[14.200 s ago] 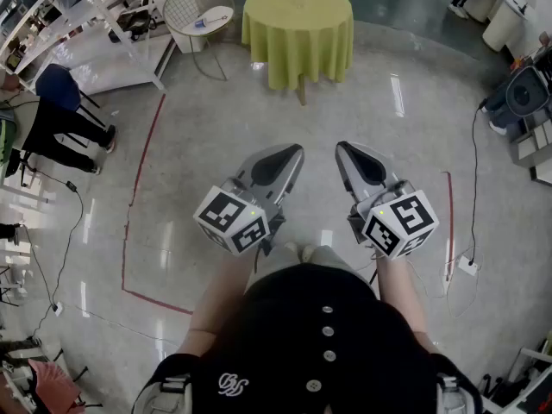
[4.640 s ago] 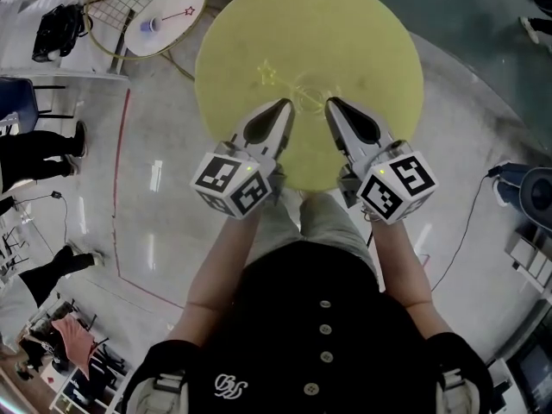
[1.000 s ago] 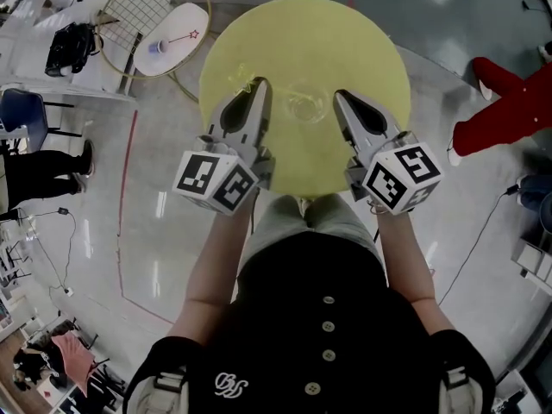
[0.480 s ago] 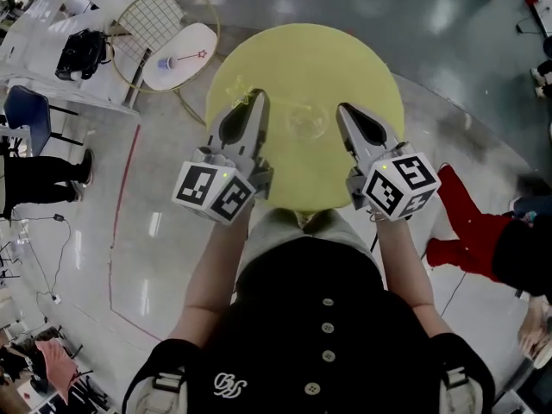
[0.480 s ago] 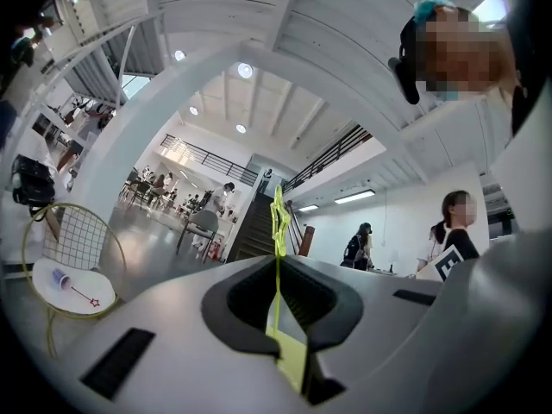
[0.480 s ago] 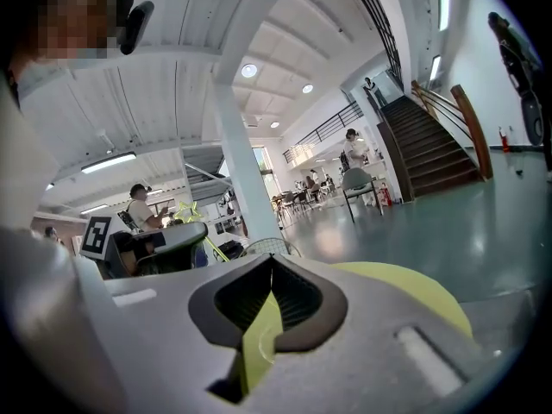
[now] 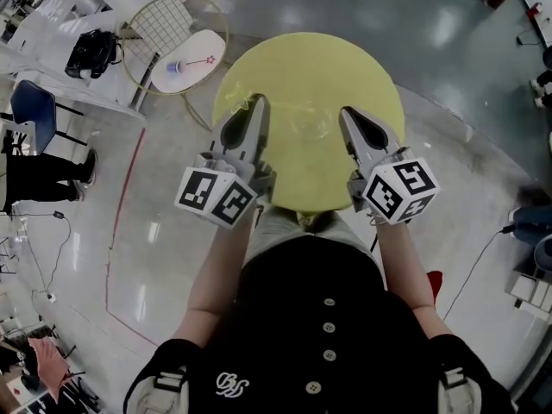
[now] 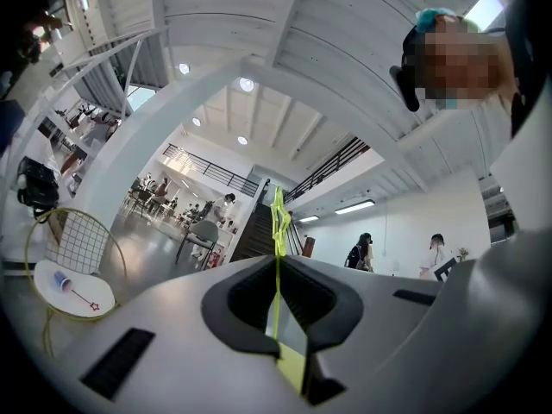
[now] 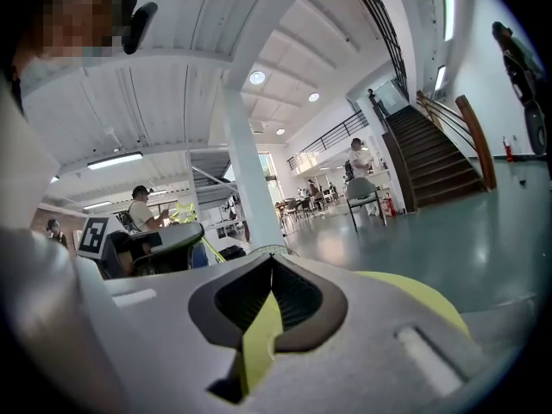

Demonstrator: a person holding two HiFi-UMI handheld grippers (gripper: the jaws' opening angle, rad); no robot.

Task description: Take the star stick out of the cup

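my left claw point(image 8: 276, 261) pinches star stick point(image 8: 277, 218), looks clear of cup point(image 7: 309, 126) | right claw point(image 9: 272, 264) closed, empty | lift steadily, avoid cup rim

On your yellow desk point(image 7: 345, 67) only 1 thing stands: the clear cup point(image 7: 309, 124), between your left gripper point(image 7: 256, 101) and right gripper point(image 7: 348, 111), bare cloth all round it. The left one's star stick point(image 8: 278, 222) juts out beside the cup. The wire stand point(image 7: 168, 28) sits well apart, leftward.
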